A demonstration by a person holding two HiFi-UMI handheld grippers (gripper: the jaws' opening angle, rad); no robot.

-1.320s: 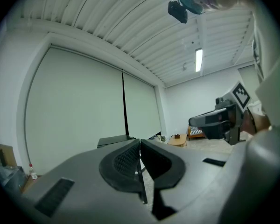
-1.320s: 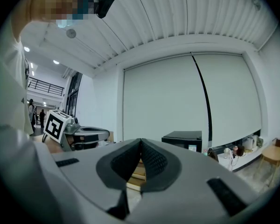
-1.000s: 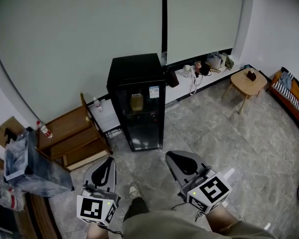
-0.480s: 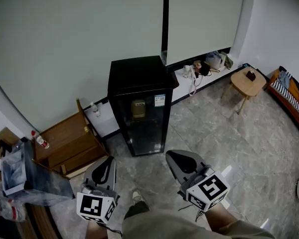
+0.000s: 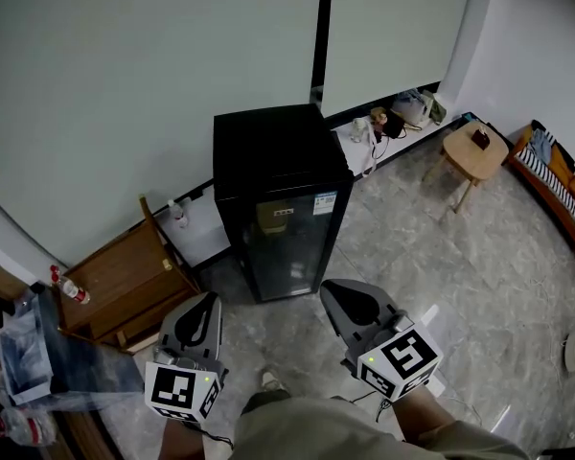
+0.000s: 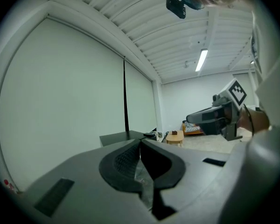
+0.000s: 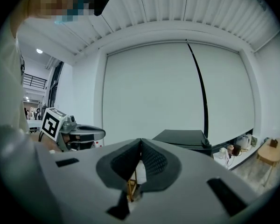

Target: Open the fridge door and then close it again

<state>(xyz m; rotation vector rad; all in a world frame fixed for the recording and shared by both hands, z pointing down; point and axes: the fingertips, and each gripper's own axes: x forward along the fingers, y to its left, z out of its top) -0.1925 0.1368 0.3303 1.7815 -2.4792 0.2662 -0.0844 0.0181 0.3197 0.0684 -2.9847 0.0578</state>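
The left claw (image 5: 207, 302) and right claw (image 5: 332, 289) are sitting fully closed, gripping nothing. The tall black glass-door fridge (image 5: 286, 220) is standing ahead of both claws, untouched, door shut.

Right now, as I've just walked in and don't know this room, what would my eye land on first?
The tall black fridge stands mid-picture in the head view, against the pale wall, its glass door shut. Next come the left gripper and right gripper at the bottom, both shut and empty, pointing toward the fridge but short of it. A small round wooden table sits far right.
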